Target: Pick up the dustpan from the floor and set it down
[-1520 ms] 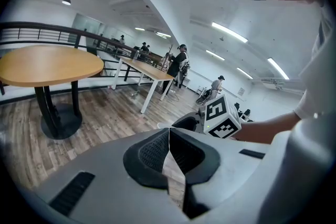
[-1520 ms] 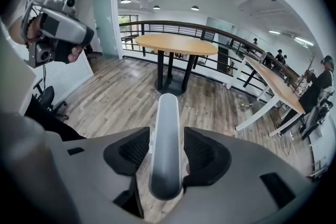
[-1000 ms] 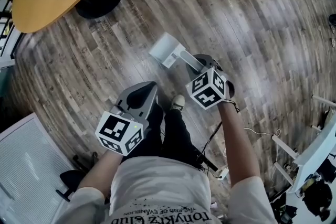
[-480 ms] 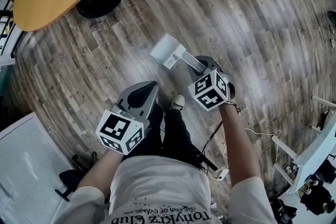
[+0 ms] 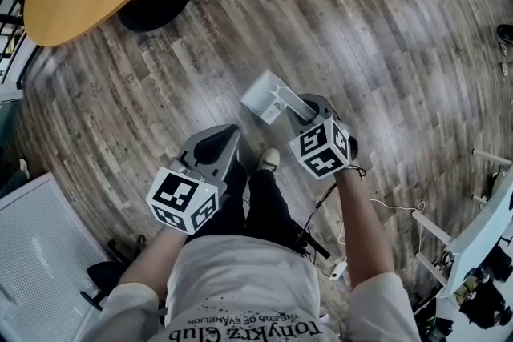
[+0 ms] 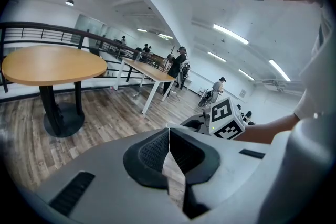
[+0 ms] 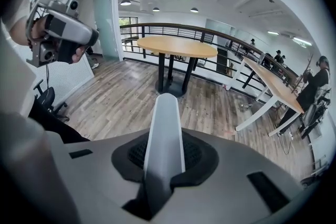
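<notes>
Pinching the white dustpan [image 5: 264,96] by its handle [image 7: 164,139], the right gripper [image 5: 304,110] has just been closing its jaws onto it. Next to a second ago the pan sits nearer the person's feet and looks to be tipping up off the wooden floor [image 5: 385,52]. The left gripper [image 5: 218,142] hangs by the knee, jaws pressed together on nothing, so I'd say the pick-up is as good as made and only carrying and setting down remain.
</notes>
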